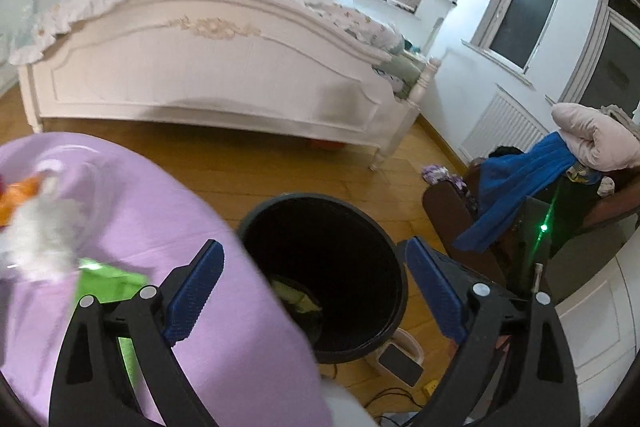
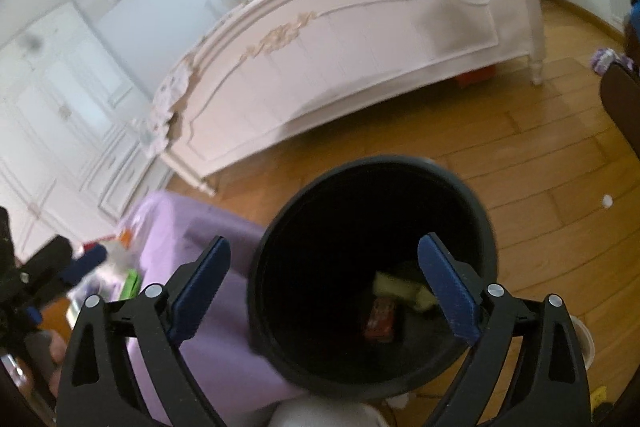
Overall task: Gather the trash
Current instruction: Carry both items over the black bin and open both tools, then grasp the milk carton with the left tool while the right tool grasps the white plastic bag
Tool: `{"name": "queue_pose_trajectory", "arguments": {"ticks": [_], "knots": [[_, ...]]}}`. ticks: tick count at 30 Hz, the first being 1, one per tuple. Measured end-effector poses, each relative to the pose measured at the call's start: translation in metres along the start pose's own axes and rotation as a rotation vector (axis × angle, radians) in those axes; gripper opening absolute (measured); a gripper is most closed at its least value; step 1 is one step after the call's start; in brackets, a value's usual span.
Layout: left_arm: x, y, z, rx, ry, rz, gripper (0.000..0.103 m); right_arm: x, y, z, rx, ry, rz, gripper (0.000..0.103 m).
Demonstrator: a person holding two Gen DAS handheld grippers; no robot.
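Observation:
A black round trash bin (image 1: 390, 267) (image 2: 476, 211) stands on the wooden floor beside a table with a purple cloth (image 1: 168, 211) (image 2: 176, 227). Yellow-green scraps (image 1: 298, 297) (image 2: 396, 287) and a red packet (image 2: 380, 319) lie at the bin's bottom. My left gripper (image 1: 316, 287) is open above the bin's near rim, nothing between its blue pads. My right gripper (image 2: 324, 291) is open over the bin's mouth, also empty. On the cloth lie white crumpled paper (image 1: 40, 231), an orange wrapper (image 1: 20, 199) and a green wrapper (image 1: 108, 283) (image 2: 131, 285).
A pale carved bed (image 1: 208, 79) (image 2: 360, 59) stands across the floor. A dark chair with a blue cloth (image 1: 516, 187) and pink bedding is at the right. White wardrobe doors (image 2: 60, 107) fill the left. Cables and a small device (image 1: 400, 363) lie by the bin's base.

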State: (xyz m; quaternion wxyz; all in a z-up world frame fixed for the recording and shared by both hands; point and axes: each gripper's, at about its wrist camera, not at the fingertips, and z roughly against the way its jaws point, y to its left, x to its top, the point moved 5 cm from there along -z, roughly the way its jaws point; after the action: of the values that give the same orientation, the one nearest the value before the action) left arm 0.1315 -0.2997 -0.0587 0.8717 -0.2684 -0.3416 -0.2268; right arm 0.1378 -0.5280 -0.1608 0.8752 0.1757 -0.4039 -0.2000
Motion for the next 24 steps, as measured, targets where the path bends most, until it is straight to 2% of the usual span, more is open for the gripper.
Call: {"name": "queue_pose_trajectory", "arguments": {"ticks": [4,8,11,13,17,21,24], "knots": [[-0.006,0.034,0.048,0.078,-0.069,0.025,0.095,-0.003,0.038,0.002,0.033,0.011,0.070,0.093],[-0.013,0.084,0.101,0.169,-0.130,0.098,0.095,-0.008,0.092,0.002,0.098,0.026,0.154,0.093],[-0.025,0.125,0.142,0.230,-0.158,0.138,0.095,-0.015,0.137,0.000,0.157,0.046,0.230,0.093],[-0.032,0.148,0.161,0.259,-0.147,0.130,0.096,-0.022,0.171,-0.004,0.202,0.073,0.288,0.093],[-0.054,0.191,0.191,0.333,-0.071,0.031,0.097,-0.033,0.236,-0.011,0.287,0.123,0.417,0.093],[-0.070,0.223,0.205,0.418,0.007,-0.150,0.097,-0.044,0.302,-0.023,0.382,0.197,0.555,0.093],[-0.076,0.240,0.204,0.433,0.053,-0.279,0.097,-0.051,0.347,-0.038,0.429,0.258,0.663,0.093]]}}
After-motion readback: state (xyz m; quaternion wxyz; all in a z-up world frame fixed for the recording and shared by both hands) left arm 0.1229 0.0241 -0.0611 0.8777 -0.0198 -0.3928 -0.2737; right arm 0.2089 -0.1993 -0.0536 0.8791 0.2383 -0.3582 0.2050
